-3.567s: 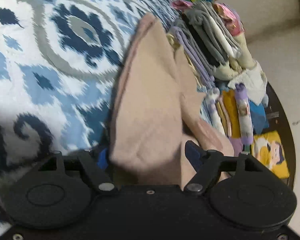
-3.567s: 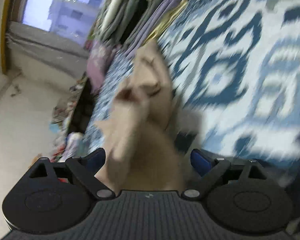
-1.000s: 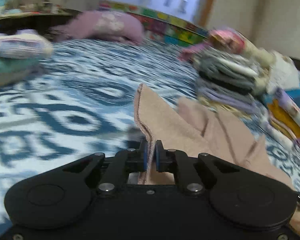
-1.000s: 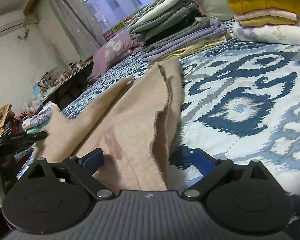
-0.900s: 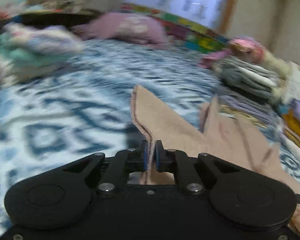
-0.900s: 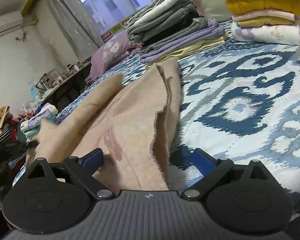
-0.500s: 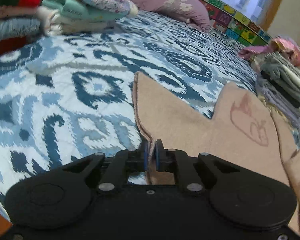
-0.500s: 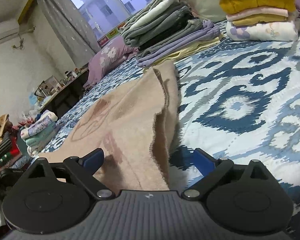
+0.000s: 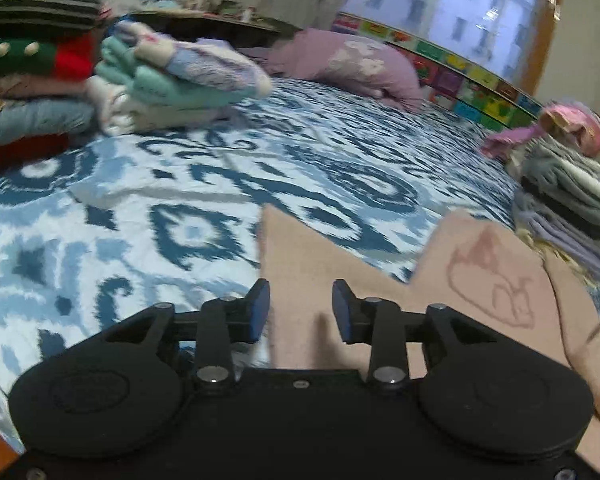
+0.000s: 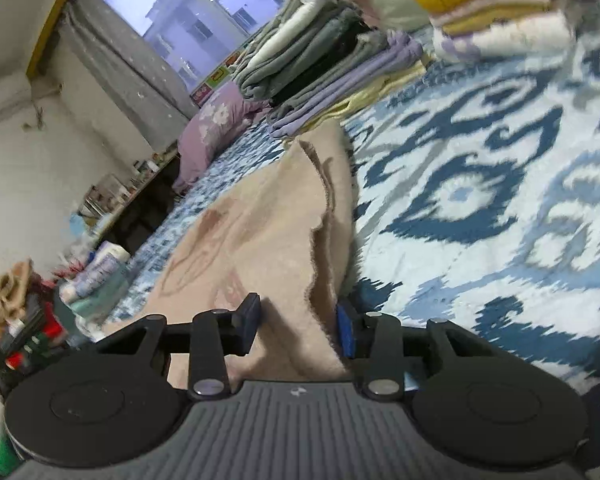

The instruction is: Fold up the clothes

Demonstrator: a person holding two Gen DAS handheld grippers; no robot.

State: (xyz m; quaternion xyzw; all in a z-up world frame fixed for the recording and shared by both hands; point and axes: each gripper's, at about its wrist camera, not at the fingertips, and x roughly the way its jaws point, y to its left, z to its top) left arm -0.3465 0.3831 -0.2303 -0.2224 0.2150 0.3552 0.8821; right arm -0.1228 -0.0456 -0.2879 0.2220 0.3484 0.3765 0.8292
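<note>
Nearest to us, our left gripper [image 9: 301,307] stands with its blue pads parted; its jaws have just been opening, and the beige garment [image 9: 324,272] lies flat under the gap with neither pad pressing it. Our right gripper [image 10: 298,326] has just been closing its jaws around a raised, ragged fold of the same beige garment [image 10: 268,240]; the fold sits between the pads and brushes the right one, but a gap shows at the left pad, so we cannot call it a firm pinch.

The garment is spread across the blue-and-white patterned bedspread [image 9: 172,216], a faint reddish outline drawing [image 9: 492,280] facing up on it.

Further off in the left view, a pile of folded clothes [image 9: 172,84] sits at the left edge of the bed and a grey and lilac stack [image 9: 568,196] at the right. Beyond lie a purple floral pillow [image 9: 352,64] and the window [image 9: 452,16]. In the right view, a yellow-and-white stack [image 10: 496,4] rests on the bedspread far right.
</note>
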